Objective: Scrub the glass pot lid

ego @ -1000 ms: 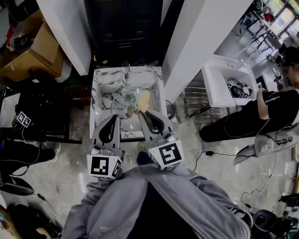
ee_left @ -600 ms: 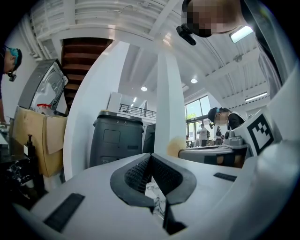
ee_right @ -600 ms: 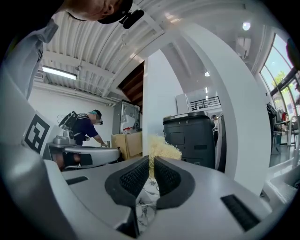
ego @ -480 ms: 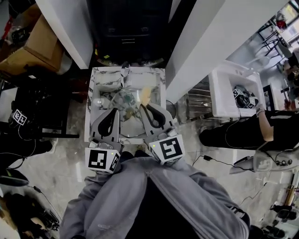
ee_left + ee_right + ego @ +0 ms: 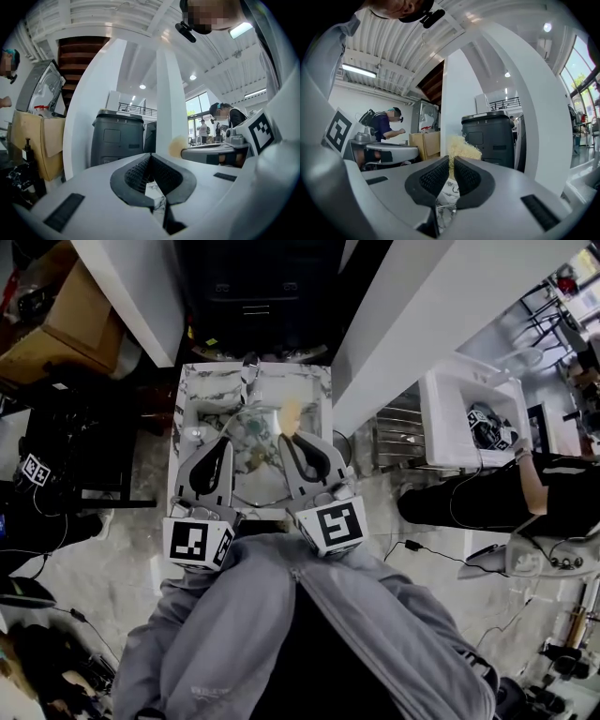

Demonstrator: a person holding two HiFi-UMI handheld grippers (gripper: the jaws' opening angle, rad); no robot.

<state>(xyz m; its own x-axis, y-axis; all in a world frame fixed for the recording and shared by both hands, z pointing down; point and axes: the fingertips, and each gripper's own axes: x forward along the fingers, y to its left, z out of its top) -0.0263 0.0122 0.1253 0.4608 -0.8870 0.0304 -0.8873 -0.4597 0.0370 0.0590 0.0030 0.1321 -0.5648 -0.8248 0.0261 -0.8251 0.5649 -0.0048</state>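
In the head view a marble sink (image 5: 190,395) lies below me, and the round glass pot lid (image 5: 253,463) rests in its basin, partly hidden by both grippers. My right gripper (image 5: 285,441) is shut on a pale yellow scrubber (image 5: 291,414) that sticks out past its tips over the lid's far side. The right gripper view shows the same scrubber (image 5: 462,148) pinched between the pads of the right gripper (image 5: 451,162). My left gripper (image 5: 223,443) hovers beside it over the basin's left half. Its jaws (image 5: 151,157) are shut, with nothing between them.
A faucet (image 5: 249,372) stands at the sink's far rim. White pillars flank the sink, with a dark bin (image 5: 255,292) behind it. Cardboard boxes (image 5: 66,329) sit at far left. A second white sink (image 5: 461,423) and a person (image 5: 553,488) are at right. Cables cross the floor.
Both grippers have moved forward together from the sink's near edge to over the basin and the lid. The scrubber stays in the right gripper.
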